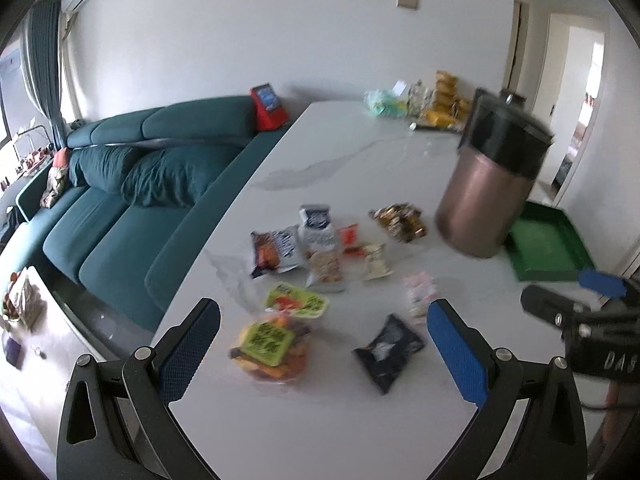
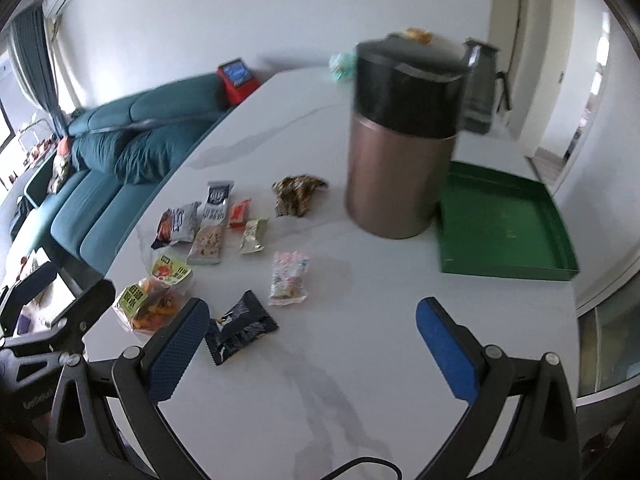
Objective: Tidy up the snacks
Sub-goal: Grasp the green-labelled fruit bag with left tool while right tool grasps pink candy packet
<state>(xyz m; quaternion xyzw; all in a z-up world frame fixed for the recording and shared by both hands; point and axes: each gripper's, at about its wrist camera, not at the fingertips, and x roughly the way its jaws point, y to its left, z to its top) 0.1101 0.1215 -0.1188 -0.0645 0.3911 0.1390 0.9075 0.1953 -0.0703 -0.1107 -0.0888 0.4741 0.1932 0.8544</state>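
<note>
Several snack packets lie loose on the white marble table (image 1: 320,420). A black packet (image 1: 388,350) (image 2: 240,330) lies nearest. Beside it lie a pink-white packet (image 2: 289,278), two green-labelled fruit cups (image 1: 272,344) (image 2: 150,304), grey-blue packets (image 1: 316,224) (image 2: 214,200) and a gold-brown packet (image 1: 400,220) (image 2: 298,192). An empty green tray (image 1: 544,246) (image 2: 500,224) sits at the right. My left gripper (image 1: 324,344) is open above the near packets. My right gripper (image 2: 312,344) is open over bare table, right of the black packet.
A tall copper canister with a black lid (image 1: 492,176) (image 2: 404,136) stands just left of the tray. More packets (image 1: 440,100) sit at the table's far end. A teal sofa (image 1: 132,200) runs along the table's left edge.
</note>
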